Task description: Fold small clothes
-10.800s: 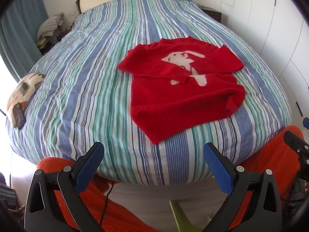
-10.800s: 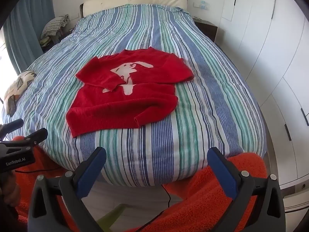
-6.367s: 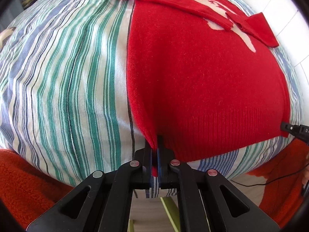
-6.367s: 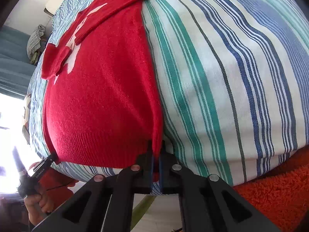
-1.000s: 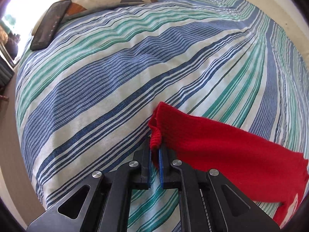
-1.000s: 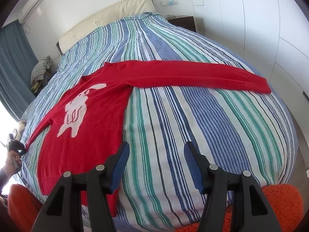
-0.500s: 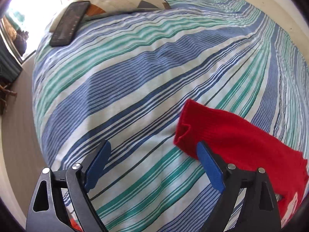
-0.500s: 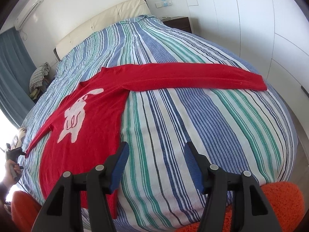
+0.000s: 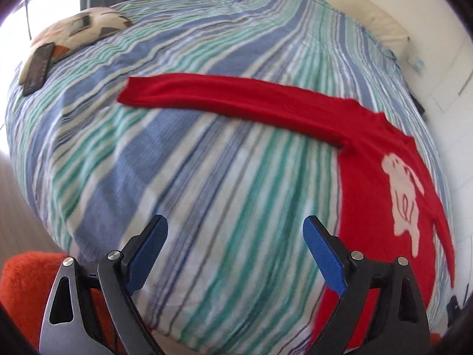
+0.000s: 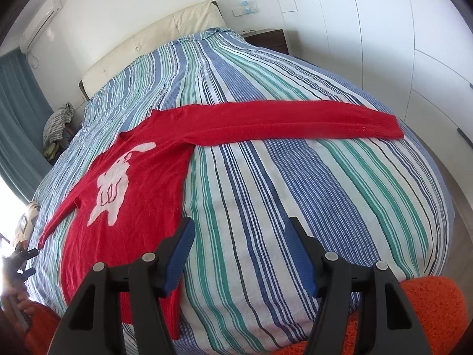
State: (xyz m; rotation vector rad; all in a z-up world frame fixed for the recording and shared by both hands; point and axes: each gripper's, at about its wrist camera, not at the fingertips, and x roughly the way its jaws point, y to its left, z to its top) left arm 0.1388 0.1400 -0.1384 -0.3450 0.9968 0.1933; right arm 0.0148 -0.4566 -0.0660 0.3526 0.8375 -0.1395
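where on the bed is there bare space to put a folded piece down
Bare striped cover lies below the stretched right sleeve, from the red sweater body to the bed's right edge, and likewise below the left sleeve. The head end toward the headboard is bare too. The left edge is crowded: a patterned cushion with a dark remote.

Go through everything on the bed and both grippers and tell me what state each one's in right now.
Red sweater: lying flat, front up, both sleeves spread out straight.
Left gripper: open, nothing between the pads.
Right gripper: open, empty, over the bedspread.
Patterned pillow: at the bed's edge, a dark phone lying on it.
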